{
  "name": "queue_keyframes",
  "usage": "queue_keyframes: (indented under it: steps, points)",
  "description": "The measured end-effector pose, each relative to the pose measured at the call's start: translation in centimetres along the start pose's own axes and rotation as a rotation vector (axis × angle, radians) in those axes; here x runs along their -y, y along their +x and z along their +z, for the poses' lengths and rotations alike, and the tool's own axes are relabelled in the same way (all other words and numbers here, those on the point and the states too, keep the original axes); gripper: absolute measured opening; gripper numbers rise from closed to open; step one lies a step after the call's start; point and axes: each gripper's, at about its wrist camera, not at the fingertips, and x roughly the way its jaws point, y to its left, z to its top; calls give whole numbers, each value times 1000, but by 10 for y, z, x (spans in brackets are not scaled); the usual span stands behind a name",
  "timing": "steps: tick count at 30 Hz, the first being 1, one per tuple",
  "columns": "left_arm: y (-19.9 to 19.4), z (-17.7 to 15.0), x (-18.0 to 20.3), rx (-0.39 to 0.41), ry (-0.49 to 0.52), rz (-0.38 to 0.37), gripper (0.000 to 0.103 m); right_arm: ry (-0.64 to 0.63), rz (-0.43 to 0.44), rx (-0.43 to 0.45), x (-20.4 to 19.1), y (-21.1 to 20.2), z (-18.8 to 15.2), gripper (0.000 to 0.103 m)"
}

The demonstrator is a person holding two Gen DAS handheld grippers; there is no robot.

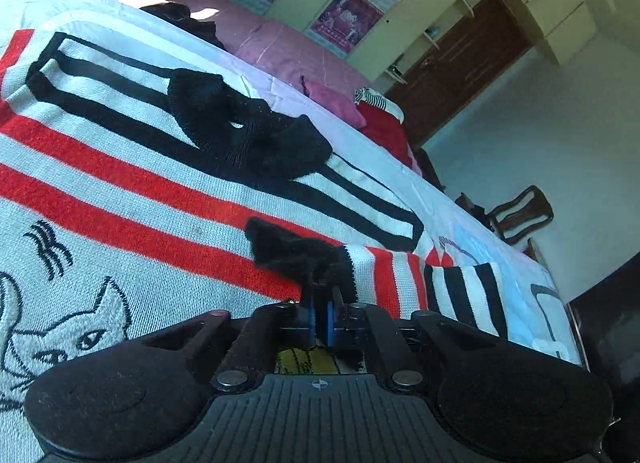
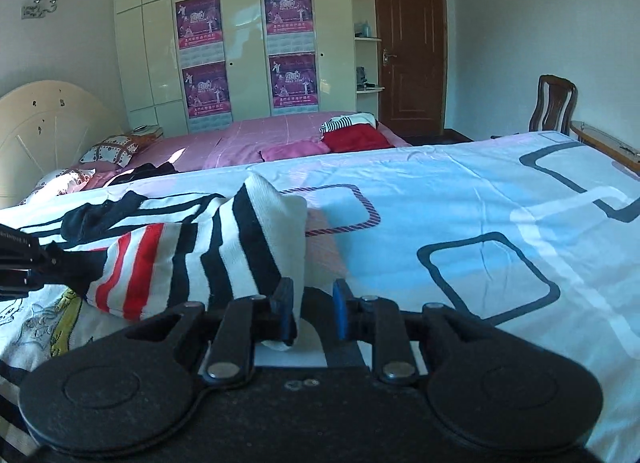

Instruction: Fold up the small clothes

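Observation:
A small knit sweater (image 1: 120, 167) with red, black and white stripes, a black collar (image 1: 244, 131) and a cat pattern lies spread on the bed. My left gripper (image 1: 320, 303) is shut on the sweater's black sleeve cuff (image 1: 296, 251), with the striped sleeve (image 1: 400, 275) folded over the body. In the right wrist view the same sleeve (image 2: 208, 259) bulges up at the left. My right gripper (image 2: 312, 303) is open beside the sleeve's fold, its left finger (image 2: 285, 305) touching the white fabric. The left gripper (image 2: 40, 263) shows at the left edge there.
The bed sheet (image 2: 460, 223) is pale blue with dark rounded squares. A second bed (image 2: 256, 139) with pink cover holds red and pink clothes (image 2: 356, 139). A wardrobe with posters (image 2: 248, 47), a brown door (image 2: 412, 51) and a wooden chair (image 2: 554, 103) stand behind.

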Motion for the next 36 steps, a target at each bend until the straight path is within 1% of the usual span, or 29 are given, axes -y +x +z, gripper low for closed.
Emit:
queue_keyframes:
  steps: [2, 5, 9, 11, 15, 18, 21, 25, 26, 27, 28, 30, 32, 34, 35, 36]
  points:
    - [-1, 4, 6, 7, 68, 1, 5, 13, 5, -6, 4, 0, 0, 23]
    - [-18, 19, 21, 62, 161, -30, 5, 32, 7, -2, 8, -3, 2, 23]
    - [-47, 44, 17, 131, 207, -22, 5, 34, 13, 3, 5, -5, 5, 23]
    - [-59, 56, 3, 148, 204, -7, 5, 34, 22, 5, 0, -4, 6, 23]
    - [-67, 67, -30, 145, 200, 39, 5, 32, 45, -5, -13, 2, 6, 23]
    - [-63, 70, -56, 143, 176, 80, 5, 20, 65, -19, -25, 7, 4, 23]
    - [-57, 70, -73, 124, 189, 106, 5, 9, 83, -30, -35, 13, 3, 23]
    - [-53, 67, -83, 115, 200, 96, 5, -9, 116, -36, -49, 21, 4, 24]
    - [-51, 67, -85, 114, 206, 102, 5, -27, 119, -65, -53, 27, 3, 24]
    - [-48, 66, -87, 111, 209, 116, 5, -50, 111, -112, -57, 36, 0, 23]
    - [-45, 64, -90, 105, 212, 126, 5, -64, 110, -147, -59, 44, -4, 25]
    - [-39, 61, -95, 91, 213, 135, 5, -62, 117, -149, -62, 47, -5, 26]
    - [-41, 57, -98, 104, 222, 124, 5, -80, 112, -154, -63, 45, -4, 26]
    - [-47, 55, -98, 116, 220, 129, 5, -76, 113, -138, -62, 39, 0, 26]
    - [-53, 54, -99, 127, 222, 150, 17, -64, 115, -118, -60, 35, 4, 26]
    - [-61, 52, -97, 160, 224, 198, 37, -52, 119, -102, -58, 32, 8, 27]
